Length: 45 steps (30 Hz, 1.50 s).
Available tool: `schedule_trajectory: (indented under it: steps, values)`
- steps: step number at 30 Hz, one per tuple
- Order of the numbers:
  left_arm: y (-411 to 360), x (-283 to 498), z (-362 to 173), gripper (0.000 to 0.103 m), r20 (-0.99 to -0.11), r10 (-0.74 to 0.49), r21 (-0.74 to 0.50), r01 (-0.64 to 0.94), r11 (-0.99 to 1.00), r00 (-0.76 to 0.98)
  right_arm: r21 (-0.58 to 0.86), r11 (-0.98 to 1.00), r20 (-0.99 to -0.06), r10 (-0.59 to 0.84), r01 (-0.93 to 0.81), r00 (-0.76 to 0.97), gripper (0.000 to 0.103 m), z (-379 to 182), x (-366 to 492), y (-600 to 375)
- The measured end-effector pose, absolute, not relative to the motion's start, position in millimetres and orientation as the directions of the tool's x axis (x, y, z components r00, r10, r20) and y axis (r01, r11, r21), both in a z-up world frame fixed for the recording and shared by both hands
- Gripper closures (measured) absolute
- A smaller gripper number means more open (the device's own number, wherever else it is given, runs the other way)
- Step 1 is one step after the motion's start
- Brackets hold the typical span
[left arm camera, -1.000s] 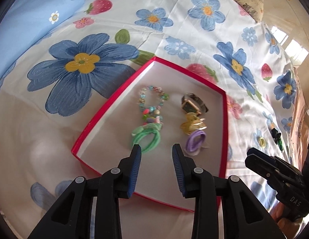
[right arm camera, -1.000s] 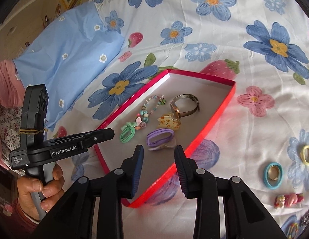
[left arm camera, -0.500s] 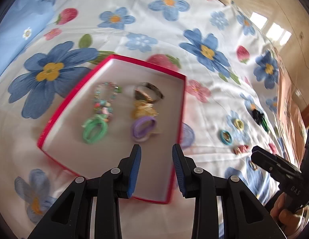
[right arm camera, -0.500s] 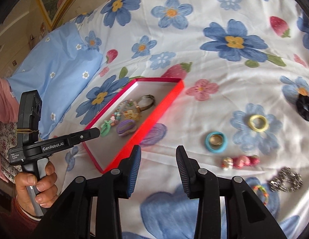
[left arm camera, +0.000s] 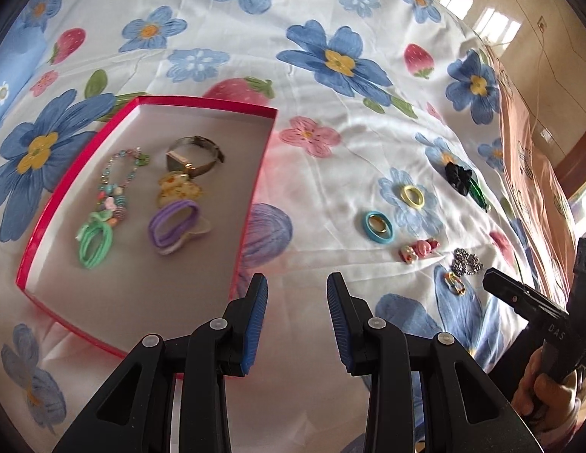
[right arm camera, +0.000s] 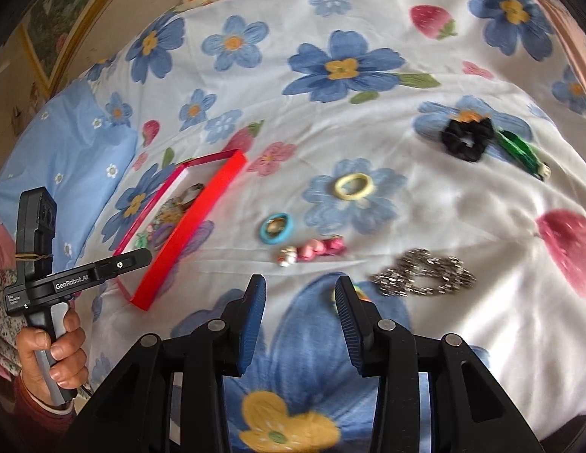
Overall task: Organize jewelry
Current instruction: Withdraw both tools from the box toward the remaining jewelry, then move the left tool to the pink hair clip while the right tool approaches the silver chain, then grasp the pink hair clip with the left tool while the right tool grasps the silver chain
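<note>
A red-rimmed tray (left arm camera: 142,294) lies on the flowered bedsheet and holds a watch (left arm camera: 195,154), a bead bracelet (left arm camera: 119,173), a yellow clip (left arm camera: 176,188), a purple hair tie (left arm camera: 174,222) and a green one (left arm camera: 94,239). My left gripper (left arm camera: 296,302) hovers open and empty over the tray's near right corner. Loose on the sheet lie a blue hair tie (right arm camera: 276,228), a pink clip (right arm camera: 312,251), a yellow hair tie (right arm camera: 353,185), a silver chain (right arm camera: 425,275) and a black scrunchie (right arm camera: 467,139). My right gripper (right arm camera: 300,298) is open and empty just short of the pink clip.
A green clip (right arm camera: 519,151) lies beside the scrunchie. A small colourful piece (right arm camera: 359,294) is half hidden behind my right finger. A blue pillow (right arm camera: 66,158) sits beyond the tray (right arm camera: 191,230). A hand holds the left gripper (right arm camera: 134,260) at the tray's near corner.
Both grippers have swung right, away from the tray's middle. The right one has left the tray and now faces the loose pieces on the sheet. Its jaws stand slightly wider.
</note>
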<state>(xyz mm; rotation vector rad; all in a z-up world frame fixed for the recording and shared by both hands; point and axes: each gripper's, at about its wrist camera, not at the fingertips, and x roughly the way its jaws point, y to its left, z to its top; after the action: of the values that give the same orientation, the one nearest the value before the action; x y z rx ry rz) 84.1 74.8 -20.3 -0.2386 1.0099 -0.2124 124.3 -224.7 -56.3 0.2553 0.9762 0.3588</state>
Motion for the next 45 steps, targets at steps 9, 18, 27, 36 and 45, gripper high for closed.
schedule_trajectory:
  steps: [9, 18, 27, 36, 45]
  values:
    - [36, 98, -28, 0.069, -0.821, -0.306, -0.268, 0.147, 0.952, 0.481, 0.358, 0.925, -0.76, 0.367, -0.126, 0.537, 0.059, -60, 125, -254]
    - [-2, 119, -31, 0.068, -0.82, -0.343, -0.249, 0.253, 0.935, 0.458, 0.334, 0.937, -0.773, 0.333, -0.101, 0.54, 0.058, -67, 130, -269]
    - [-55, 150, -48, 0.057, -0.84, -0.353, -0.187, 0.39, 0.902, 0.413, 0.307, 0.949, -0.795, 0.299, -0.076, 0.528, 0.051, -78, 140, -284]
    - [-102, 178, -71, 0.056, -0.868, -0.308, -0.094, 0.481, 0.872, 0.39, 0.251, 0.96, -0.827, 0.278, -0.121, 0.489, 0.049, -91, 157, -279]
    - [-114, 182, -83, 0.093, -0.876, -0.307, -0.102, 0.478, 0.872, 0.372, 0.168, 0.962, -0.854, 0.252, -0.216, 0.456, 0.039, -107, 164, -267]
